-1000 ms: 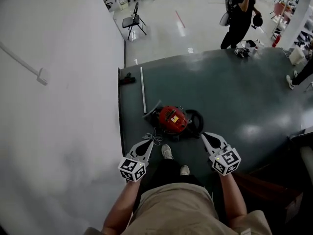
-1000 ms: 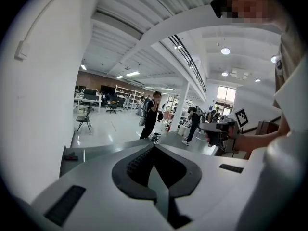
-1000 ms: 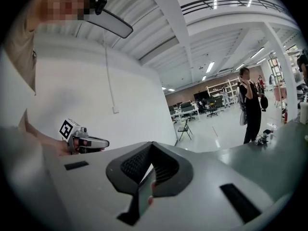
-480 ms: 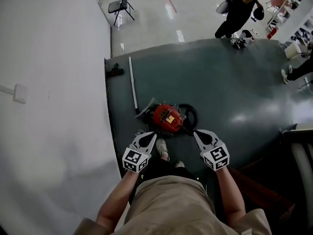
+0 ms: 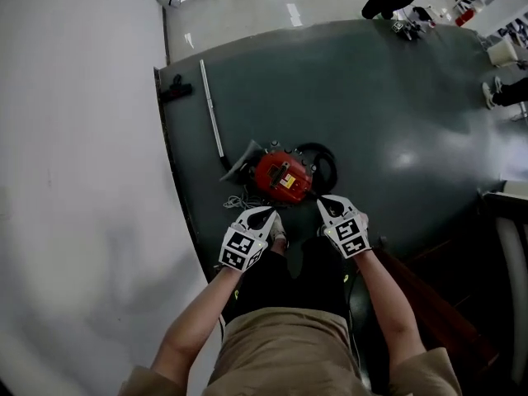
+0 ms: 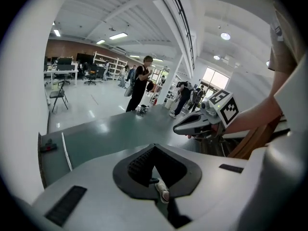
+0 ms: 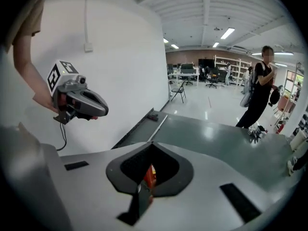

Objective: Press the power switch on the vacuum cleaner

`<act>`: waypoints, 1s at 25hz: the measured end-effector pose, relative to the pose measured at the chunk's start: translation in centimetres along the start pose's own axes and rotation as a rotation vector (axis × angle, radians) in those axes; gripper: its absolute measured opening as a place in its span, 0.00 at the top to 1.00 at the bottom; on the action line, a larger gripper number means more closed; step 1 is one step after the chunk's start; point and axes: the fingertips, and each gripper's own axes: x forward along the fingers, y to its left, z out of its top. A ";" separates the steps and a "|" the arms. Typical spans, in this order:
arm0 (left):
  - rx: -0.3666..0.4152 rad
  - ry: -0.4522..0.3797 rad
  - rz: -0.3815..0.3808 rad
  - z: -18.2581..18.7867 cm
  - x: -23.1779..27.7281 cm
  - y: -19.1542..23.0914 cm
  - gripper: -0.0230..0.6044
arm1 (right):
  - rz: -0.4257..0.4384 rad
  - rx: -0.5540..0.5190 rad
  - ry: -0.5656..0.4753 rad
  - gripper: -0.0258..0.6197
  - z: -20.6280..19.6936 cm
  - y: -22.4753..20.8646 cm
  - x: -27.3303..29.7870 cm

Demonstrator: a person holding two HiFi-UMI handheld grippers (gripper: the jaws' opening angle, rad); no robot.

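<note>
Vacuum cleaner is round and red, with yellow label on top.

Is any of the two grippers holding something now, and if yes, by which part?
Nothing is held. The left gripper and the right gripper both have their jaws together and empty, close to the red vacuum cleaner on the floor.

Glossy red plastic noted on vacuum cleaner body. Smooth finish with soft sheen recorded on floor mat. Pale, seemingly metal finish seen on tube. Matt finish noted on wall.
</note>
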 end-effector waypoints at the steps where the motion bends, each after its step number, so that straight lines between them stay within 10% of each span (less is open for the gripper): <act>1: -0.016 0.022 0.007 -1.0 1.2 0.8 0.97 | 0.006 0.011 0.034 0.95 -1.6 -0.3 1.9; 12: -0.132 0.208 0.106 -13.8 13.3 7.9 0.97 | 0.011 0.056 0.322 0.95 -18.2 -4.1 19.3; 25: -0.165 0.306 0.107 -20.0 18.9 10.7 0.97 | 0.014 0.007 0.445 0.95 -26.5 -2.3 28.6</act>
